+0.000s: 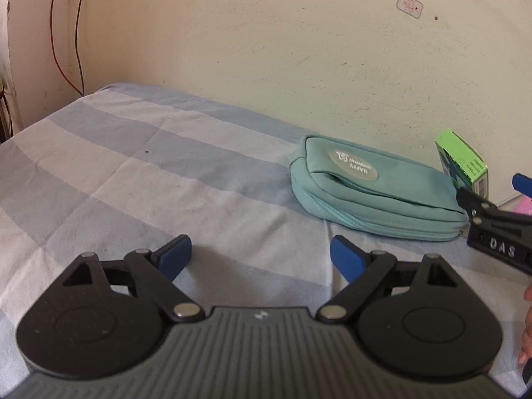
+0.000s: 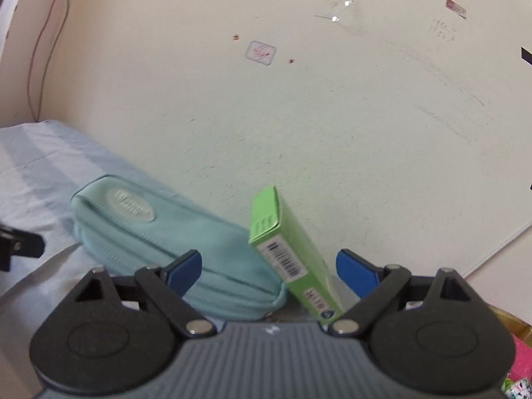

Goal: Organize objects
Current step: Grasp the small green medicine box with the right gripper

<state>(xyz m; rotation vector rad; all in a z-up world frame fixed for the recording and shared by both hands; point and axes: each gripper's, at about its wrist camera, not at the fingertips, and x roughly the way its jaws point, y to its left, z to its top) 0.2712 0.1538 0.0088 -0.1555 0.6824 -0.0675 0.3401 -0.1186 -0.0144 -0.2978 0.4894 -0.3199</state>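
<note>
A teal zip pouch [image 1: 372, 196] [image 2: 173, 242] lies on the striped bed sheet [image 1: 133, 166], close to the wall. Right of it a green carton [image 1: 465, 163] [image 2: 289, 249] stands tilted, its top leaning left towards the pouch. My left gripper [image 1: 261, 254] hovers over bare sheet in front of the pouch, open and holding nothing. My right gripper [image 2: 269, 266] is open too. The carton's lower half and the pouch's right end show between its blue pads, and neither pad presses on them.
The cream wall rises directly behind the pouch and carton. Red and black wires [image 1: 56, 50] hang down in the left corner. Something pink [image 2: 522, 355] lies at the far right. A black part of the other gripper's frame [image 1: 495, 229] juts in from the right edge.
</note>
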